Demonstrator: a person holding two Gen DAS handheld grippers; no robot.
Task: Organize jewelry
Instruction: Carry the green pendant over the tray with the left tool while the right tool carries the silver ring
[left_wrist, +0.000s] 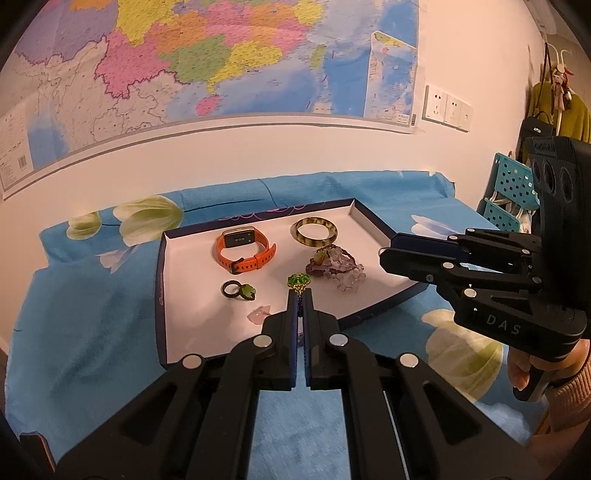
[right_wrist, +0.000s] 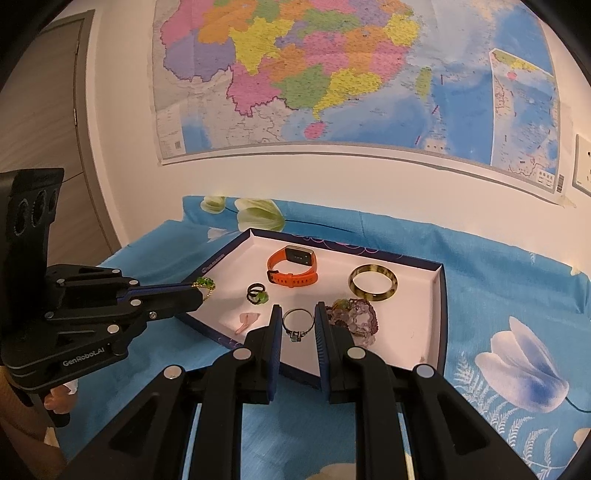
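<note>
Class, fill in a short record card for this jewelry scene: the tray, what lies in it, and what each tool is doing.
tray: white-lined box lid on a blue floral cloth
in tray: orange watch, amber bangle, dark ring, bead bracelet, pink piece
left tool: shut on the green brooch
right tool: open, fingers either side of the silver ring; contact unclear

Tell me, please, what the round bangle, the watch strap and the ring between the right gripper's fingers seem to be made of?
Bangle: glossy mottled amber and dark brown, perhaps resin, horn or stone.
Watch strap: matte orange, flexible-looking, likely silicone, with a dark buckle.
Ring: thin, shiny silver-toned band, likely metal, with a small pale setting; the right gripper straddles it, fingers apart.
</note>
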